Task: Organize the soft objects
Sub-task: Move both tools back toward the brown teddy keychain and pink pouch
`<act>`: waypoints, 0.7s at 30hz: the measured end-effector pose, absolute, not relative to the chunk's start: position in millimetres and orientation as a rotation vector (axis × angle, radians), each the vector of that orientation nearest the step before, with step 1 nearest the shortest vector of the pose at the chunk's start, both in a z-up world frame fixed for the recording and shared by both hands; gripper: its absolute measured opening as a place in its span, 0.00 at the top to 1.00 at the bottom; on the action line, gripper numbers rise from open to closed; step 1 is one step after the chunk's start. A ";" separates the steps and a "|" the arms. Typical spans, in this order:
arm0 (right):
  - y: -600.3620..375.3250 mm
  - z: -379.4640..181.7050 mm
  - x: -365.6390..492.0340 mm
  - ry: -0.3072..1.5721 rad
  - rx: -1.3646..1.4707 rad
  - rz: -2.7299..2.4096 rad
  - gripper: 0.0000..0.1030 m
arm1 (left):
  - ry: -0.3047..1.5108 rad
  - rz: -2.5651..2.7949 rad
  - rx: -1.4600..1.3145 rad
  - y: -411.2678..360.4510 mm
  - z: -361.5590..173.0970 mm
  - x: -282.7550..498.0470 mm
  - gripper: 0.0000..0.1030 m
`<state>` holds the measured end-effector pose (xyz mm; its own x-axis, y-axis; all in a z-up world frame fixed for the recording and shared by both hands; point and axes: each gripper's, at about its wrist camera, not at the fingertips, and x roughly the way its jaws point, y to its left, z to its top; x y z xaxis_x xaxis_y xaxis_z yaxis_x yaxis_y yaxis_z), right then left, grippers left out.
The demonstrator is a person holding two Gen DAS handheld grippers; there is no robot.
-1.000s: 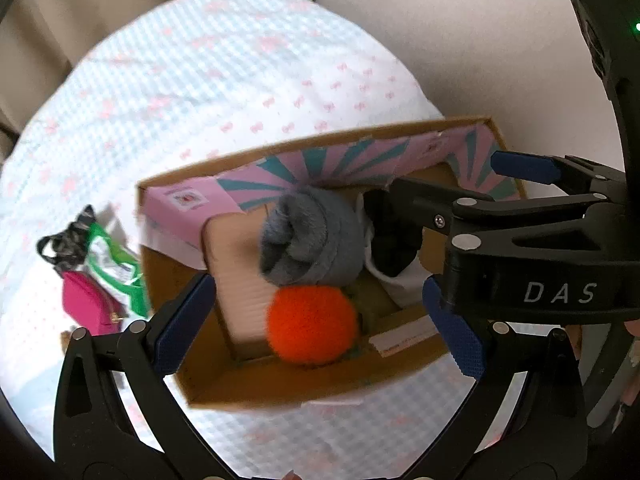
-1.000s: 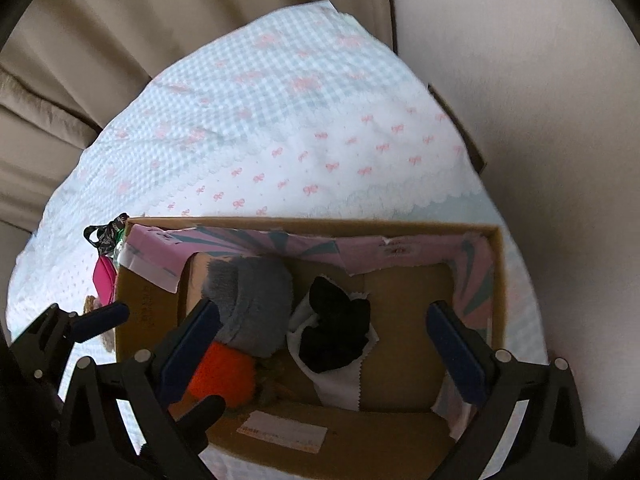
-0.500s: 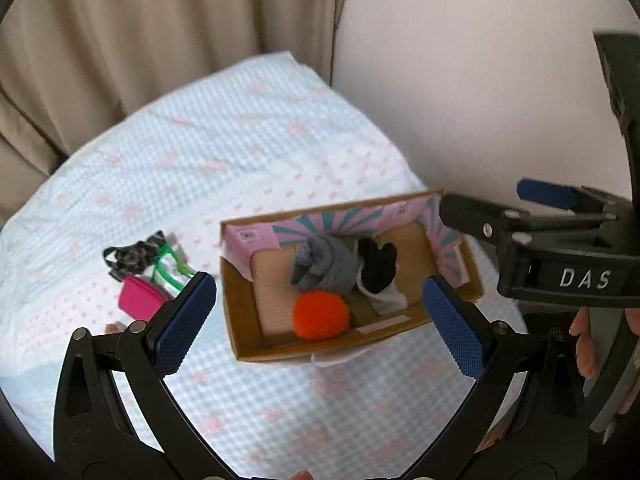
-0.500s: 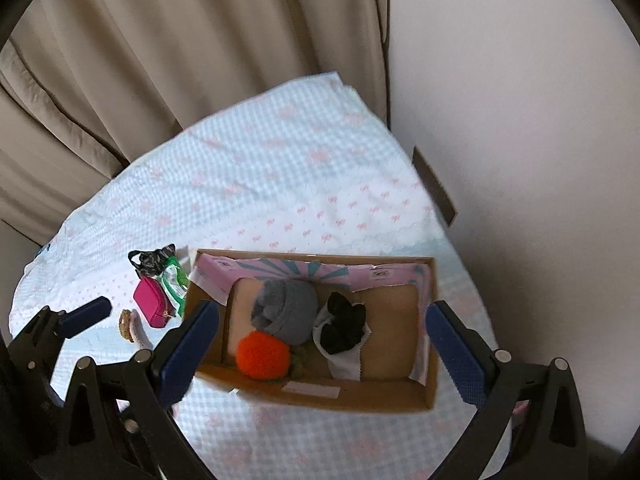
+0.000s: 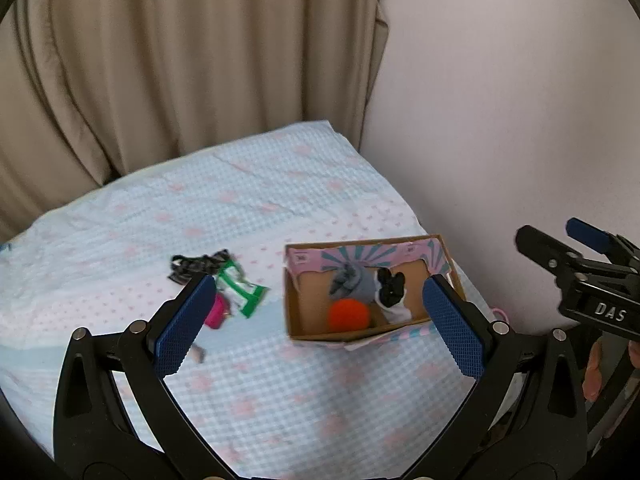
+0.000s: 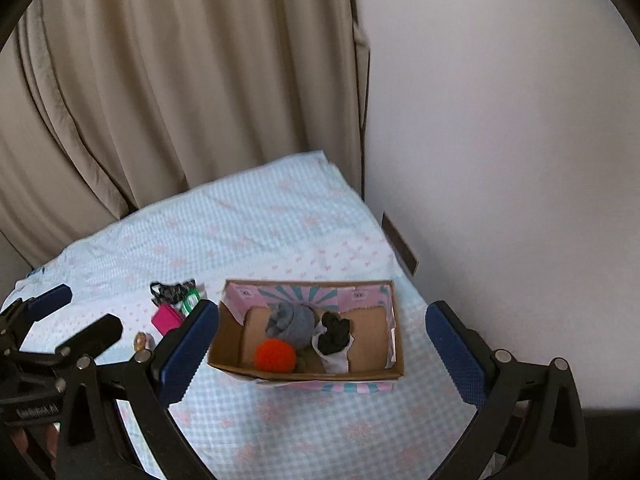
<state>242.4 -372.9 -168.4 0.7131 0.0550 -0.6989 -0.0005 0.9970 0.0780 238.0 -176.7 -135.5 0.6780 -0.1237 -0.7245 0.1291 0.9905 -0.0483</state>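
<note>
Left gripper point(image 5: 318, 326): released, jaws spread wide with nothing between them, held high above the bed; in the right wrist view it shows at the left edge point(image 6: 68, 312).
Right gripper point(image 6: 316, 350): released too, jaws wide and empty, held above the bed on the wall side; in the left wrist view it shows at the right edge point(image 5: 560, 248).
Bed point(image 5: 248, 208): covered with a pale blue checked sheet printed with small pink bows, set into a corner between a beige curtain point(image 5: 180, 60) and a plain wall point(image 5: 500, 100).
Cardboard box point(image 6: 394, 356): open at the top, pink and teal lining on its far wall and flaps, resting on the bed near the wall.
Grey rolled sock point(image 6: 292, 322): inside the box, towards its far left part.
Orange pom-pom point(image 6: 276, 355): inside the box, at the near left, just in front of the grey rolled sock.
Black and white sock point(image 6: 334, 340): inside the box, just right of the grey one, its white part towards the near wall.
Loose items: lying on the bed left of the box, apart from it, are a black tangled piece point(image 5: 196, 264), a green and white packet point(image 5: 240, 290) and a magenta pouch point(image 6: 167, 317).
Small brownish thing point(image 6: 141, 341): on the bed near the magenta pouch, too small to tell.
</note>
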 end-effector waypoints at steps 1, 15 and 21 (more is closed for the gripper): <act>-369.8 -164.6 234.6 0.759 0.075 0.027 0.00 | 0.801 -0.134 0.007 -170.9 -131.3 230.9 0.00; -277.5 -128.1 137.5 0.608 0.076 -0.057 0.00 | 0.735 -0.147 -0.024 -46.1 -105.6 152.3 0.00; -227.1 -132.8 114.7 0.574 0.111 -0.092 0.00 | 0.737 -0.142 -0.035 21.0 -111.6 134.6 0.00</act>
